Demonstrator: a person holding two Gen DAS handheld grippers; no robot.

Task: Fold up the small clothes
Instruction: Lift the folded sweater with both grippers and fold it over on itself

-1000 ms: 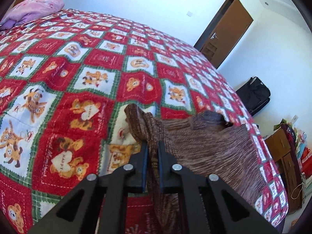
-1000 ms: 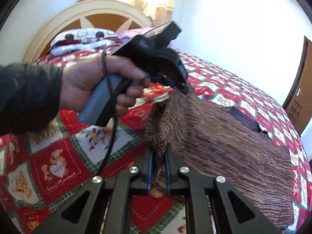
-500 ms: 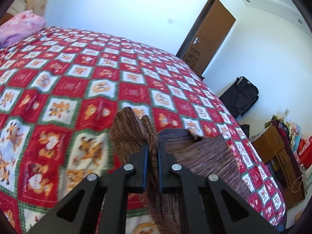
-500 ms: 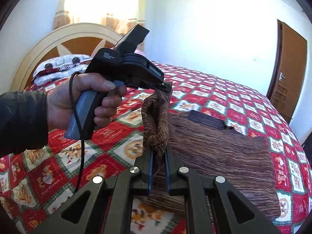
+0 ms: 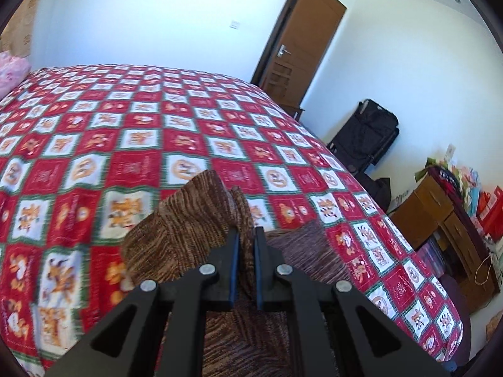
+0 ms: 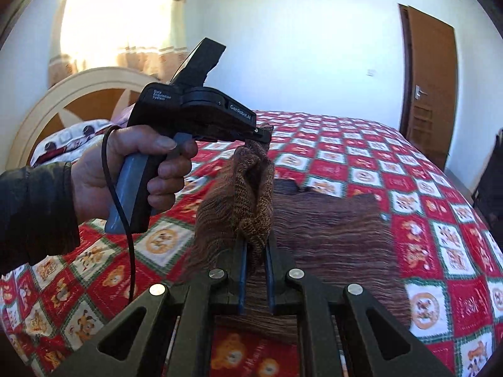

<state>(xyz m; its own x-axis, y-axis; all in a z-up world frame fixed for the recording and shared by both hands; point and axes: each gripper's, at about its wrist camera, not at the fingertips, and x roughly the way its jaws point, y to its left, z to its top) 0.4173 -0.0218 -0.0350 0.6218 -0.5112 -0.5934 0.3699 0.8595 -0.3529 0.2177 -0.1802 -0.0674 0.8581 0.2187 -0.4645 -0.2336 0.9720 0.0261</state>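
Note:
A brown knitted garment [image 6: 330,229] lies on the bed, its near edge lifted. My left gripper [image 5: 245,235] is shut on a bunched corner of the garment [image 5: 195,220] and holds it up above the quilt. In the right wrist view the left gripper [image 6: 261,135] shows held by a hand, pinching the cloth from above. My right gripper [image 6: 254,248] is shut on another corner of the same edge. The two held corners are close together. The rest of the garment stays flat on the quilt.
The bed has a red, white and green bear-print quilt [image 5: 125,132]. Pillows and a round headboard [image 6: 63,94] stand at the bed's head. A brown door [image 5: 301,47], a black suitcase [image 5: 367,135] and a cluttered wooden cabinet [image 5: 446,220] lie beyond the bed.
Both grippers have risen with the garment's edge in them and come closer together. More of the cloth hangs off the quilt now.

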